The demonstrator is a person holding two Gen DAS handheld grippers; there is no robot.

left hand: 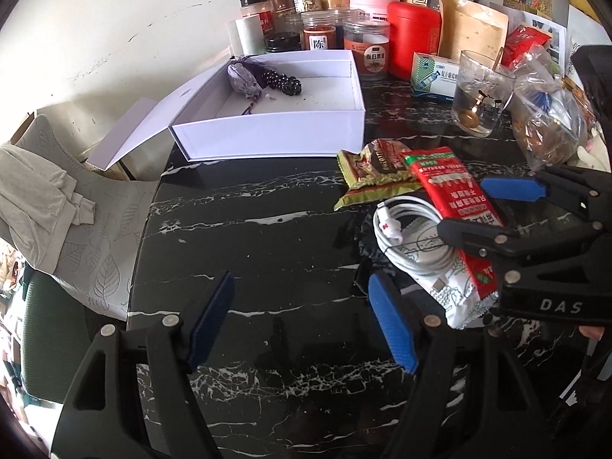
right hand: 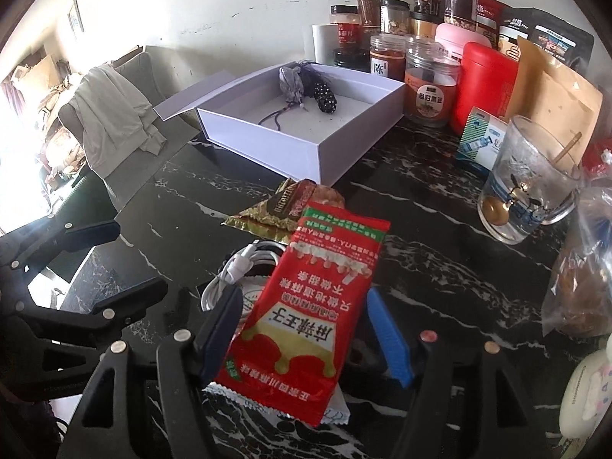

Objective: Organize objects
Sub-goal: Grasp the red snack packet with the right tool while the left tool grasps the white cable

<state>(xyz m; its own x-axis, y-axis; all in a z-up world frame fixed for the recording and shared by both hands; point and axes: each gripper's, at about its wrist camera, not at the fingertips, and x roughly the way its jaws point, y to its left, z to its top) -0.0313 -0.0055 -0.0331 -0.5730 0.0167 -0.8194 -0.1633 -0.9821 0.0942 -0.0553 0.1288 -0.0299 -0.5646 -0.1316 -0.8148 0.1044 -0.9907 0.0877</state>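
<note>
A red snack packet [right hand: 306, 313] lies tilted on a pile: a coiled white cable [right hand: 237, 264], a white printed packet [left hand: 451, 290] and a green-brown packet [right hand: 275, 210]. My right gripper [right hand: 306, 336] straddles the red packet's near end, jaws open, the right blue pad clear of it. In the left wrist view the right gripper [left hand: 461, 206] reaches in from the right over the red packet [left hand: 447, 187]. My left gripper [left hand: 302, 325] hangs open over bare black marble, left of the pile, holding nothing. An open white box [left hand: 267, 134] behind holds a purple sachet [left hand: 244, 80] and black beads [left hand: 283, 82].
Jars [left hand: 367, 49], a red canister [left hand: 413, 38] and pouches line the back wall. A glass mug with a spoon [right hand: 531, 179], a medicine box [left hand: 436, 76] and a plastic bag [left hand: 547, 114] stand at the right. A chair with grey cloth [left hand: 34, 187] sits beyond the table's left edge.
</note>
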